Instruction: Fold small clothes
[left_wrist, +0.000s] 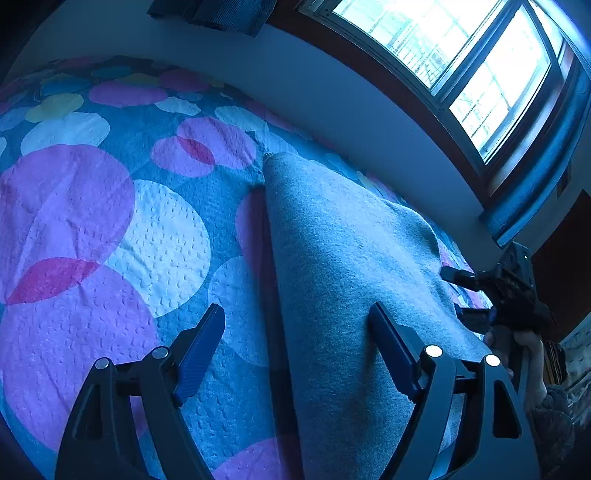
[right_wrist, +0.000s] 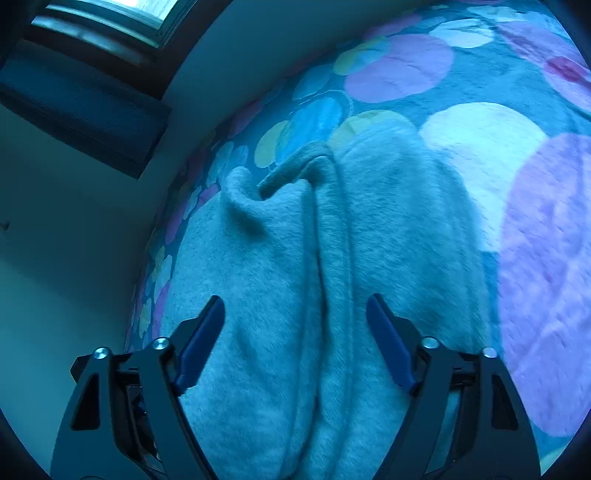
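A grey fleecy garment (left_wrist: 343, 240) lies lengthwise on the bedspread, its long left edge folded over. My left gripper (left_wrist: 297, 310) is open and straddles that folded edge, one finger over the bedspread and the other over the cloth, with no pad pressing on it. In the right wrist view the garment (right_wrist: 266, 258) shows a long central seam and a curled cuff at its far end. My right gripper (right_wrist: 295, 300) hovers open over that seam with nothing gripped. The right gripper (left_wrist: 461, 295) also shows at the garment's right edge, held by a hand (left_wrist: 528, 350).
The bedspread (left_wrist: 110, 184) is blue with big pink, white and yellow circles and spreads wide to the left of the garment. A pale wall (left_wrist: 332, 92) runs along the bed's far side under a bright window (left_wrist: 461, 55). In the right wrist view the wall (right_wrist: 74, 240) stands close on the left.
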